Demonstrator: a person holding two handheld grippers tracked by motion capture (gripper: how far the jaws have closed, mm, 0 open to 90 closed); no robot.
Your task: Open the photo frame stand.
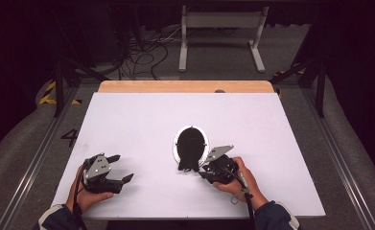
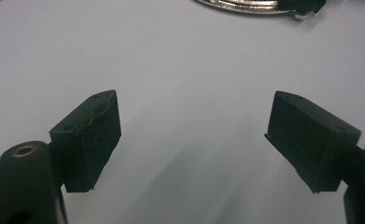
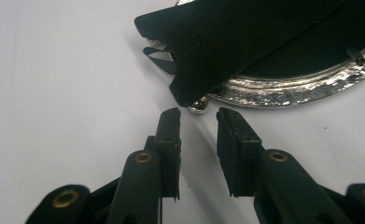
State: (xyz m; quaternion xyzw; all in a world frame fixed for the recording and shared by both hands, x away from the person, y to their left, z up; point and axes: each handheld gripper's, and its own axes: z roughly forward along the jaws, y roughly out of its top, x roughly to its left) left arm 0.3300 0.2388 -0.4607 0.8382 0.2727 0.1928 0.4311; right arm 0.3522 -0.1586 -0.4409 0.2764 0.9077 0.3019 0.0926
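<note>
Nowhere legible writing on frame [image 1: 191, 143]

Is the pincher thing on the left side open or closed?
Open. The left hand-held gripper has its two jaws spread far apart, with bare white table between them and nothing held.

Left tool [image 1: 120, 168] and right tool [image 1: 200, 171]: matte black bodies, each topped by a grey three-cornered plate dotted with small dark holes. Jaws are black, ending in blocky rectangular pads [image 2: 92, 137] with scuffed faces; brass-coloured rivets [image 3: 143, 157] mark the jaw arms. A black cable [image 1: 248, 203] trails from the right tool. Sleeves [image 1: 278, 218] are dark blue with pale trim.
</note>
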